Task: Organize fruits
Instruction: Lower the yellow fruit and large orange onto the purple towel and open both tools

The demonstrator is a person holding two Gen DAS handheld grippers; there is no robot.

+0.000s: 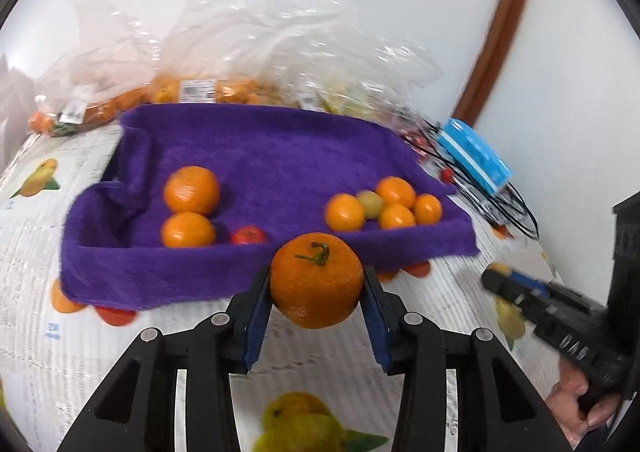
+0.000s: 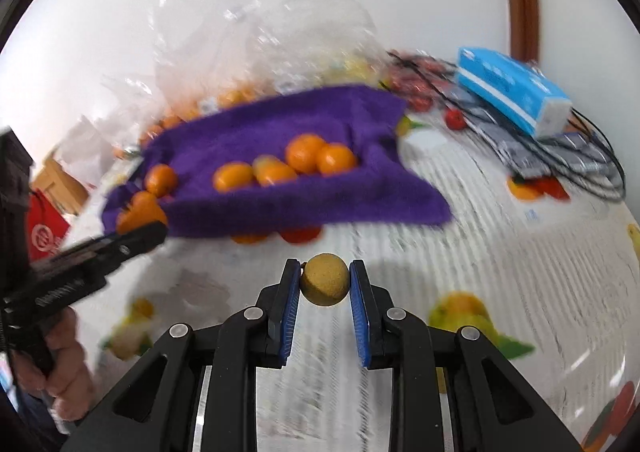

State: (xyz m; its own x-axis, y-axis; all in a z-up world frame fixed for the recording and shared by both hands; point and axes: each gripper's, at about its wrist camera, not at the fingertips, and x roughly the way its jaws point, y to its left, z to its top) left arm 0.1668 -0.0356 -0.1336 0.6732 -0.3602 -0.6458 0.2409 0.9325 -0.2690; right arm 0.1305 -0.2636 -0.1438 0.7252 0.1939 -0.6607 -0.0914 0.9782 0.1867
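Note:
My left gripper is shut on a large orange with a green stem, held above the table just in front of the purple towel-lined tray. My right gripper is shut on a small yellow-brown fruit, held in front of the same tray. In the tray, two large oranges and a small red fruit lie at the left. Several small oranges lie at the right. The right gripper also shows in the left wrist view.
Clear plastic bags of fruit lie behind the tray against the white wall. A blue box sits on black cables at the right. The table has a fruit-print cover. A red bag stands at far left.

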